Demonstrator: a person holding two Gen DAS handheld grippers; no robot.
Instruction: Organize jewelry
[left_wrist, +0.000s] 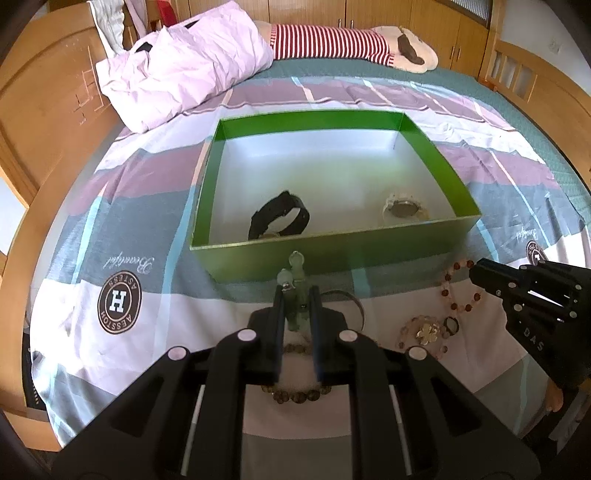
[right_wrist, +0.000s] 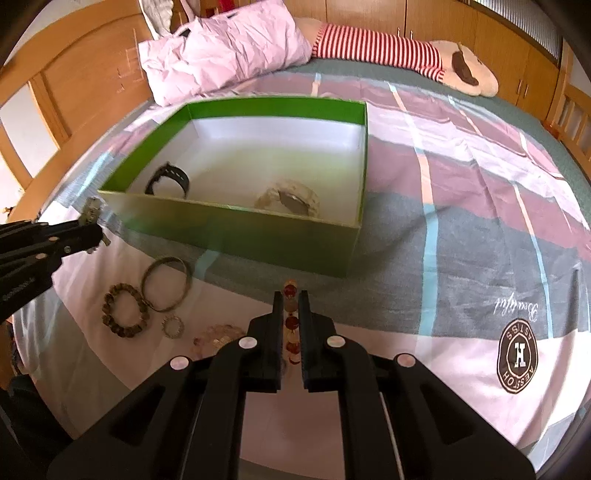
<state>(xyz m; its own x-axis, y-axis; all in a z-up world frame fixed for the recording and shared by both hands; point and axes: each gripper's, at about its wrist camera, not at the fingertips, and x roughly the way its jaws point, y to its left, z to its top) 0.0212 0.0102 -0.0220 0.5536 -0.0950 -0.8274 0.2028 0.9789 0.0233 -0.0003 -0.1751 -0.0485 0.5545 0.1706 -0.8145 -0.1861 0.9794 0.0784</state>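
Note:
My left gripper (left_wrist: 297, 295) is shut on a pale green bead bracelet (left_wrist: 294, 267), just before the front wall of the green box (left_wrist: 332, 254). In the right wrist view this gripper (right_wrist: 92, 232) shows at the left with the pale beads (right_wrist: 90, 210) sticking up. My right gripper (right_wrist: 290, 299) is shut on a red and amber bead bracelet (right_wrist: 291, 323). From the left wrist view, that gripper (left_wrist: 476, 273) pinches the bracelet (left_wrist: 461, 290) low over the bedspread. Inside the green box (right_wrist: 240, 236) lie a black watch (left_wrist: 280, 219) and a clear-strapped watch (left_wrist: 404, 208).
On the bedspread before the box lie a metal bangle (right_wrist: 166, 284), a brown bead bracelet (right_wrist: 123, 314), a small silver ring (right_wrist: 173, 326) and a pink bracelet with a gold charm (left_wrist: 424, 332). A pink quilt (left_wrist: 184, 70) and a striped plush toy (left_wrist: 332, 40) lie beyond.

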